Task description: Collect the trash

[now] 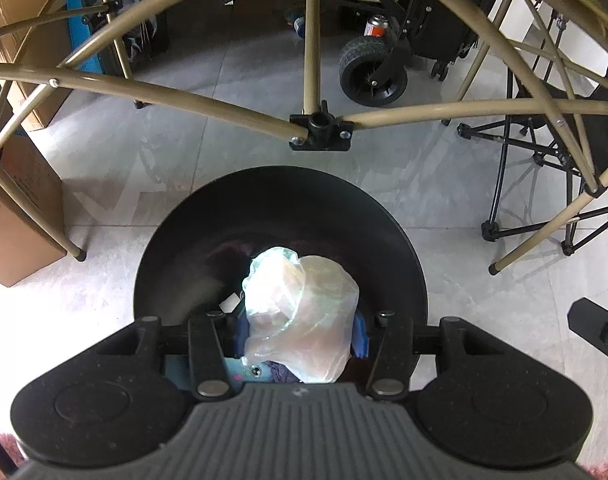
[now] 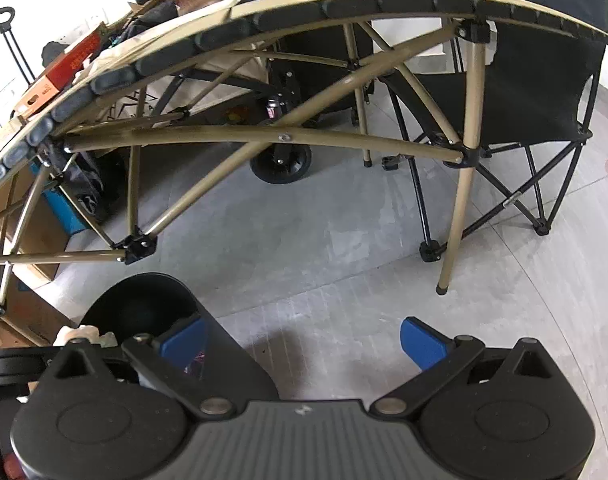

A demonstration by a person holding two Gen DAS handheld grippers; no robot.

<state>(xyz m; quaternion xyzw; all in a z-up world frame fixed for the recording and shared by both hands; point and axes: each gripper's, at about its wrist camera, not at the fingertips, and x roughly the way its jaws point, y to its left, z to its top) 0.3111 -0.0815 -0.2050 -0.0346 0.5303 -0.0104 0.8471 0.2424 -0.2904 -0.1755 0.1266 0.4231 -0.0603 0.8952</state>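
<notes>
From the left wrist, a round black bin stands on the floor directly under the left gripper. Its inside is dark; little shows there beyond a pale scrap near the blue pads. The gripper is narrowed onto a crumpled translucent plastic bag, which bulges up between the two blue pads and hangs over the bin's mouth. Grey floor tiles surround the bin. The tan tube frame of a folding table crosses above, with cardboard boxes to the left and a black cart wheel behind.

From the right wrist, the same black bin sits at lower left, beside the right gripper and partly hidden behind its left finger. This gripper stands wide, nothing between its blue pads, only bare grey floor below. The folding table's slatted edge arcs overhead, and a black folding chair stands at right.
</notes>
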